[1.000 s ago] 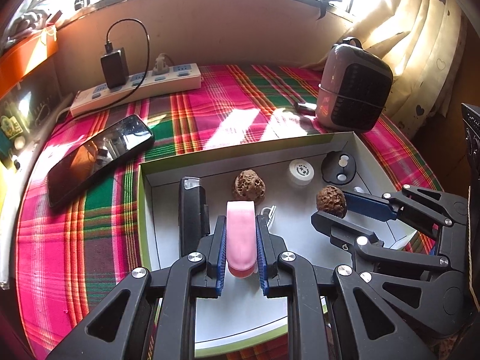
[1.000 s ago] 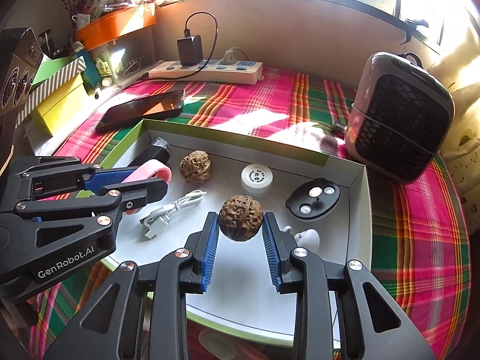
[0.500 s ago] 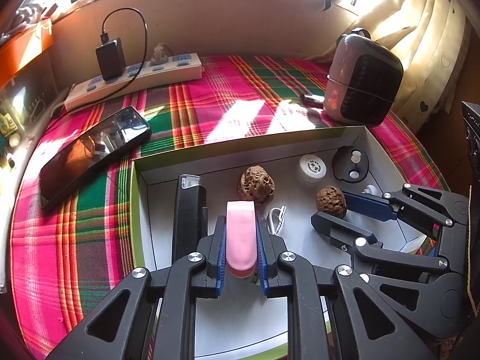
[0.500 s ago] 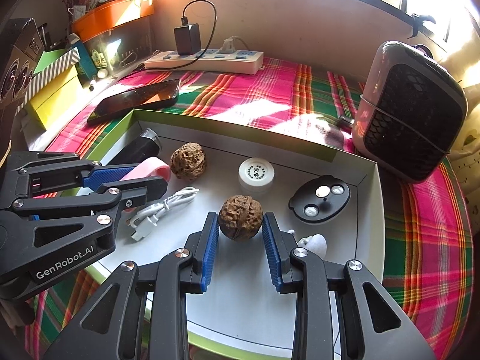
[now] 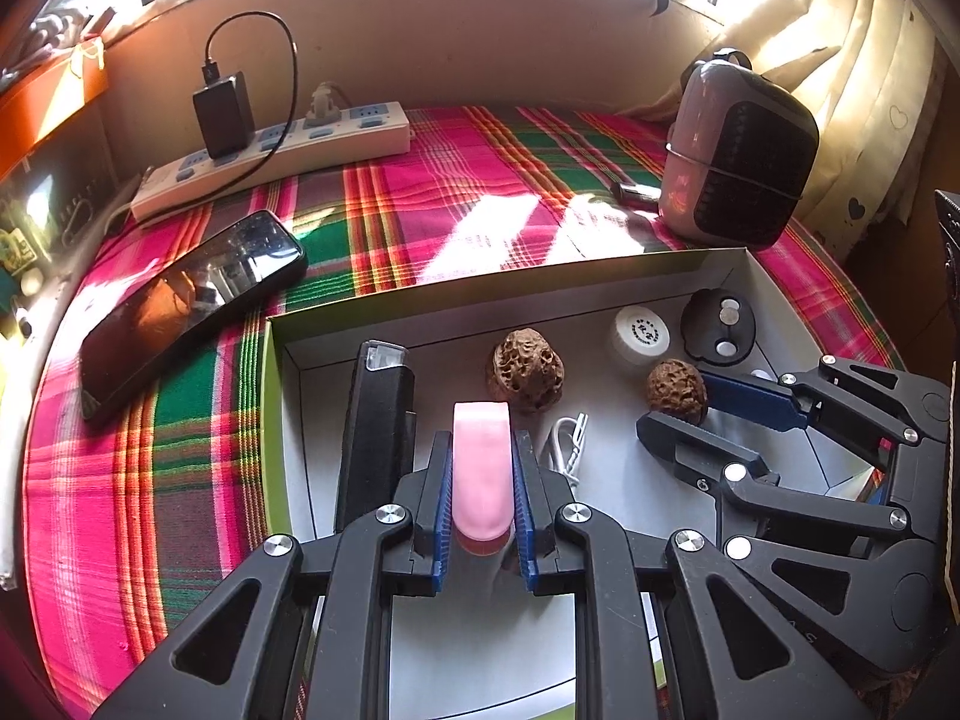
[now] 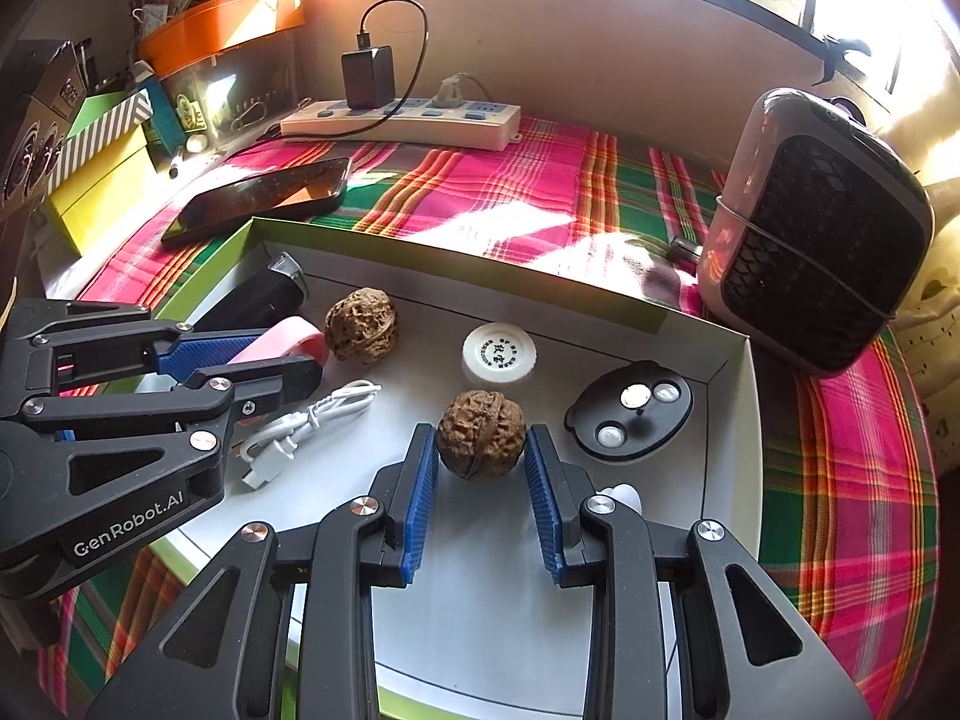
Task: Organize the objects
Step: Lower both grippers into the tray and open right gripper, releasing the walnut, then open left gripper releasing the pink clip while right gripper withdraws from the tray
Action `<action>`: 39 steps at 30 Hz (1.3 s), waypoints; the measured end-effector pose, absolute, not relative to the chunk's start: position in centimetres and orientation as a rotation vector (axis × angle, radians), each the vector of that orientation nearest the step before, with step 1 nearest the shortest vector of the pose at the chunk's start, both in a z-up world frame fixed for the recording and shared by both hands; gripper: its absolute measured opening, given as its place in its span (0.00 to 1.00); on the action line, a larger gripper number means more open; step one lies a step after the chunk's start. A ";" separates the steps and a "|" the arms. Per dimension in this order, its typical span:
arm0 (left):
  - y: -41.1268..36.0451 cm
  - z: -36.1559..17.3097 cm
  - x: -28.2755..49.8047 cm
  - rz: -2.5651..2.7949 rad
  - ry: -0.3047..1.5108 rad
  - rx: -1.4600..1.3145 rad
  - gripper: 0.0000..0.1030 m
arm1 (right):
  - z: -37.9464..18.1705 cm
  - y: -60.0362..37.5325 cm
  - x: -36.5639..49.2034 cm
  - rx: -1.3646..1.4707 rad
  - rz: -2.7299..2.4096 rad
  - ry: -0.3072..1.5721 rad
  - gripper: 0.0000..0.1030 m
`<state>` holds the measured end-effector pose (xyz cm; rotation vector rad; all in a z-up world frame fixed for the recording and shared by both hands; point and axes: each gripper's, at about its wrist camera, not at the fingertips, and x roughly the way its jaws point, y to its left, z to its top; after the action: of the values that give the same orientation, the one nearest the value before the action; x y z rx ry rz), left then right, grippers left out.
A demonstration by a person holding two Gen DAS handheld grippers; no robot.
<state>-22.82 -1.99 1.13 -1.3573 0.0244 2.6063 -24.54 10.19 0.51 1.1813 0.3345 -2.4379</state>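
Note:
A white tray with a green rim (image 5: 273,420) (image 6: 729,360) lies on the plaid cloth. My left gripper (image 5: 482,450) is shut on a pink oblong object (image 5: 481,468) over the tray's left part; it also shows in the right wrist view (image 6: 282,348). My right gripper (image 6: 480,444) is shut on a walnut (image 6: 480,441), seen from the left wrist view too (image 5: 675,390). A second walnut (image 5: 527,369) (image 6: 362,333) rests in the tray beyond the pink object.
In the tray lie a black lighter-like block (image 5: 378,420), a white cable (image 6: 306,426), a white round cap (image 6: 499,354) and a black oval piece (image 6: 630,411). Outside it are a phone (image 5: 186,300), a power strip (image 5: 276,156) and a small heater (image 5: 741,156).
Both grippers keep their hold and have drawn back a little toward the near side; the tray and objects sit lower and closer in view. Nothing was let go.

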 end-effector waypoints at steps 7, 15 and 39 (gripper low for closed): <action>-2.0 1.1 -22.8 2.610 0.033 -1.356 0.16 | 0.5 10.2 -24.5 1.174 -2.442 0.338 0.30; -1.9 1.0 -22.7 2.616 0.039 -1.355 0.16 | 0.5 10.4 -24.3 1.173 -2.443 0.328 0.30; -1.6 1.3 -22.1 2.633 0.067 -1.343 0.30 | 0.6 10.9 -23.8 1.179 -2.452 0.305 0.44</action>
<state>-22.08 -1.56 1.34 -1.3426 0.0667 2.6332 -23.82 10.88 0.57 1.1786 0.3052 -2.4523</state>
